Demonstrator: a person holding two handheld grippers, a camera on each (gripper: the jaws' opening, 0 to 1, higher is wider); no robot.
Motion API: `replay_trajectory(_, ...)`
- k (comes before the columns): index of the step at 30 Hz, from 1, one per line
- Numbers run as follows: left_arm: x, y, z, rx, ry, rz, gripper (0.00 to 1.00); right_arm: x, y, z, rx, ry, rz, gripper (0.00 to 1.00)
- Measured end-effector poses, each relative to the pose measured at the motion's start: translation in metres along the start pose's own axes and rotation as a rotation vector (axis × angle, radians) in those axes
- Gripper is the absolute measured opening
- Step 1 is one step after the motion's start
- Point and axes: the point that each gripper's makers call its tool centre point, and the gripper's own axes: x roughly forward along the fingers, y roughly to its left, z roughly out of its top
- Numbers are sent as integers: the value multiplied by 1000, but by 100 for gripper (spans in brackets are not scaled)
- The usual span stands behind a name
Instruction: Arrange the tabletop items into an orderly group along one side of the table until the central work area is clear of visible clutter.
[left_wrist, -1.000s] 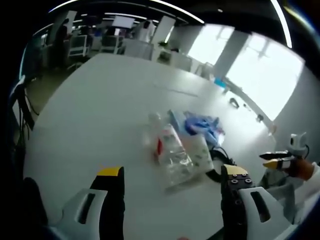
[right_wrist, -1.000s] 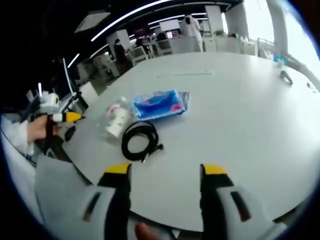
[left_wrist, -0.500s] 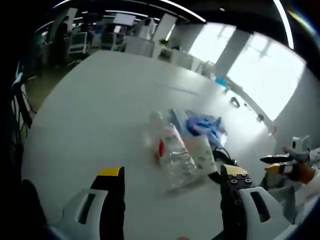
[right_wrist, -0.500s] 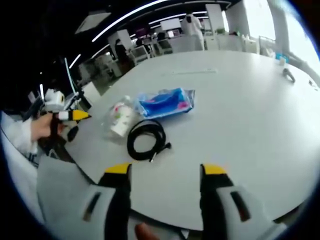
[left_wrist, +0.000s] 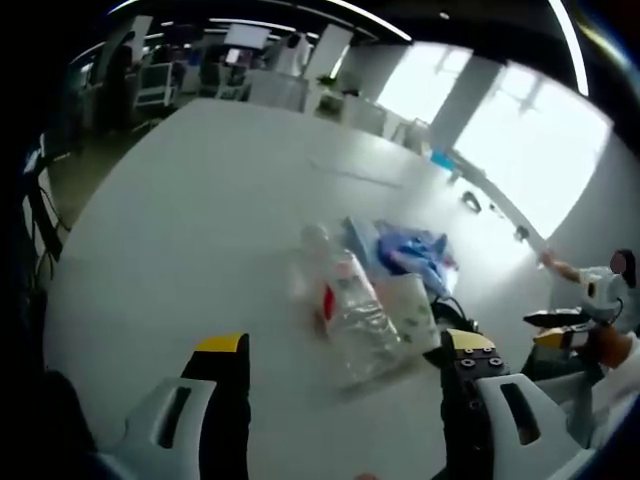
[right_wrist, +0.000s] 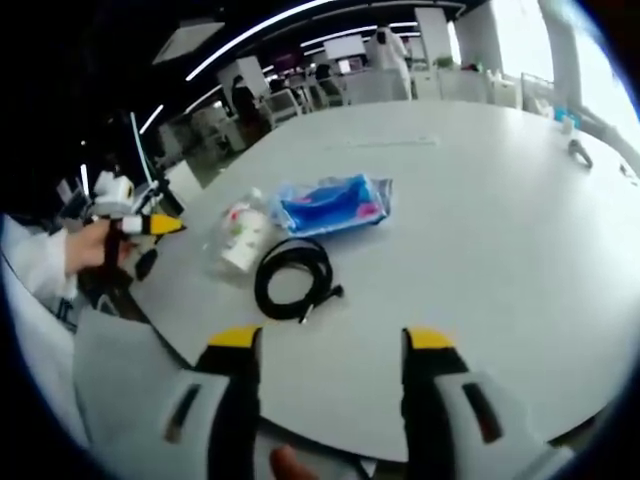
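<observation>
Jaws apart; black cable (right_wrist: 292, 279) coiled, seemingly.

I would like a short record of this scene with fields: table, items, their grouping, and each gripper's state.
table: white table, large
items: clear bottle, blue packet, coiled black cable
grouping: close together near one table edge; packet beside bottle, cable in front of both
left gripper: open, holds nothing, behind the bottle
right gripper: open, holds nothing, short of the cable
</observation>
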Motion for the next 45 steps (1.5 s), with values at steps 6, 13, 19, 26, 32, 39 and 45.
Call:
replay_trajectory(6,6,1,4,12,12,-2,75,2,1,0,-1,4,3,55)
replay_trajectory(13,13,1,9,14,20,-6,74,6,7,0,2,10,13,55)
replay_trajectory(19,20,1,13,22,34,-6,74,10,11,0,4,17,22,54)
replay_trajectory(26,26,4,15,20,47,-3,73,13,13,-2,8,21,29,54)
replay_trajectory(32,32,5,22,13,48,-1,72,13,14,-3,13,23,31,54)
replay_trajectory(39,40,3,29,29,63,-7,72,12,13,-6,25,25,26,54)
replay_trajectory(45,47,4,31,17,73,-8,71,12,11,-7,33,24,23,54)
